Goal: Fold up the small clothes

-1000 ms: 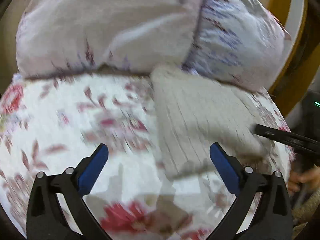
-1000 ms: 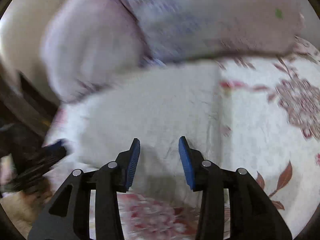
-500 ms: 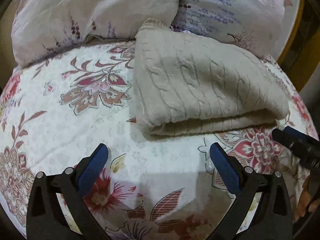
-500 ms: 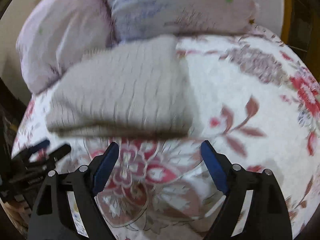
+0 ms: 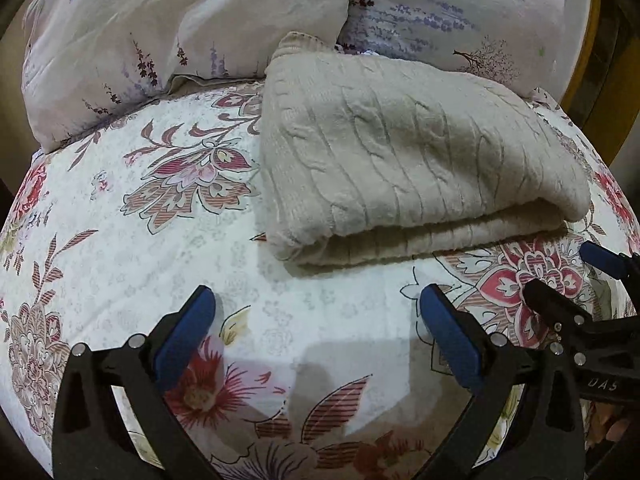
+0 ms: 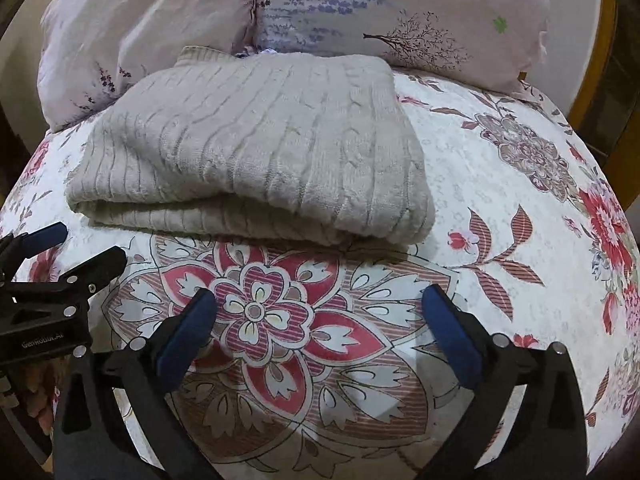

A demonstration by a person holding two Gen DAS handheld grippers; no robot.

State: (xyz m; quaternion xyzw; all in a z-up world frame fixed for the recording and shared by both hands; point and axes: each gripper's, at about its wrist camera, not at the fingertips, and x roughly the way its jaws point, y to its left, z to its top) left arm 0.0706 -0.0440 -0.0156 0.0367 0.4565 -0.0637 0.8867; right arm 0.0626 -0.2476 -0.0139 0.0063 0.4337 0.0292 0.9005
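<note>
folded sweater (image 5: 412, 152) lies on the bed (image 5: 168, 216) against pillows (image 5: 180, 20); left tongs (image 5: 316, 332) and right tongs (image 6: 320, 328) both spread, empty.

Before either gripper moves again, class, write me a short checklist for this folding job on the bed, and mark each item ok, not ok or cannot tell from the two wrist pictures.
1. Left gripper open and empty: ok.
2. Right gripper open and empty: ok.
3. Beige knit sweater folded over, its layers stacked: ok.
4. Sweater resting flat on the floral bedsheet, clear of both grippers: ok.
5. Far edge of the sweater apart from the pillows: not ok, it touches them.
6. Sleeves tucked neatly inside the fold: cannot tell, hidden.
</note>
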